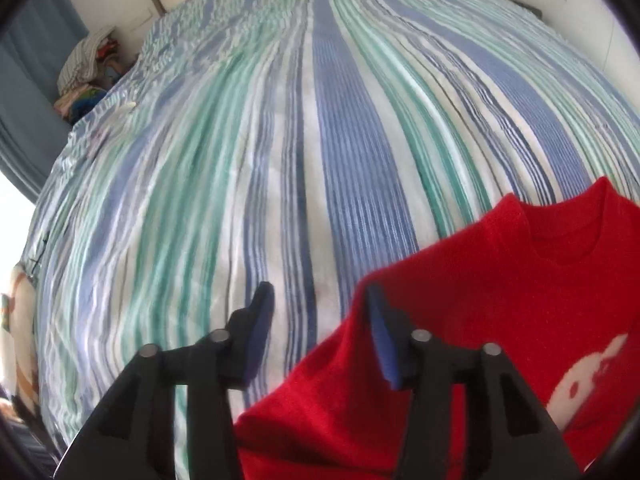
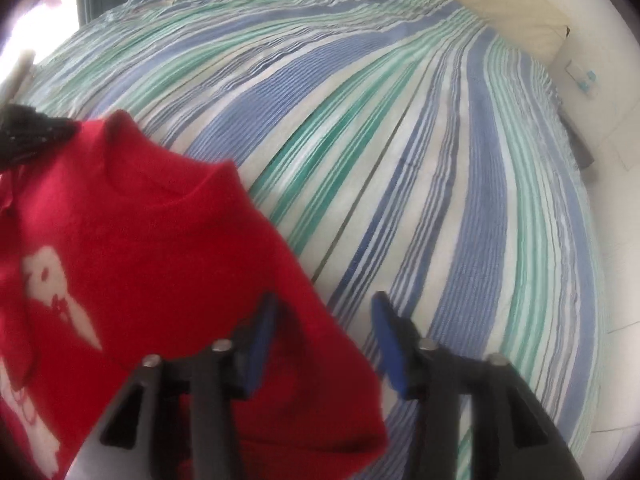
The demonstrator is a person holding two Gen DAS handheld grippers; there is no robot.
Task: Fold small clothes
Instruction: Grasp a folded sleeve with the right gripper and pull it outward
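Both tools spread wide, left tool, right tool, red sweater flat, neckline facing away

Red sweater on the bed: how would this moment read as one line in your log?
task: fold small clothes | sweater: flat on striped bed | left gripper: open at sleeve | right gripper: open at other sleeve

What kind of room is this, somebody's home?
Most likely a home bedroom. A red sweater lies on a bed with a striped cover, a pile of folded laundry sits beside it, and a blue curtain hangs nearby.
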